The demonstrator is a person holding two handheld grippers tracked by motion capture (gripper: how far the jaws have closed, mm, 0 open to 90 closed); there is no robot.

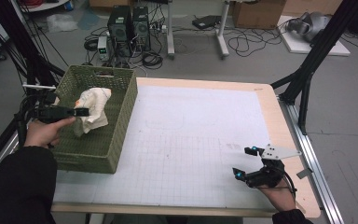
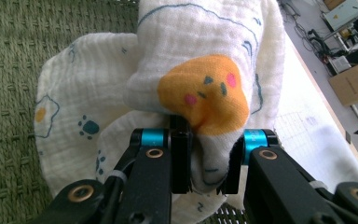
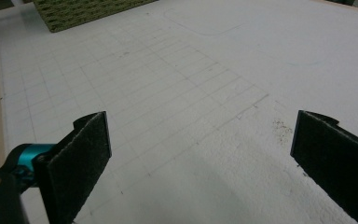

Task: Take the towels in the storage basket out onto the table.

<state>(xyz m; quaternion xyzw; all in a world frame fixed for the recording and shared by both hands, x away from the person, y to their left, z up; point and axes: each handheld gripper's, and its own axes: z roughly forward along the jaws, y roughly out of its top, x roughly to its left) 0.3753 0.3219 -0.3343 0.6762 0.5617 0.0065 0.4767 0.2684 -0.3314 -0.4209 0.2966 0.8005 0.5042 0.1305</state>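
a: where's the cloth (image 2: 200,70)?
b: bunched up inside the green woven basket (image 1: 121,112) at the table's (image 1: 279,121) far left corner — white muslin with paw prints and an orange patch

a: and the left gripper (image 2: 205,161)?
b: its jaws are clamped on a fold of that cloth, over the basket's left wall

a: the right gripper (image 1: 246,162)?
b: near the table's front right corner, jaws spread wide over the white gridded mat (image 3: 191,93) — nothing between them
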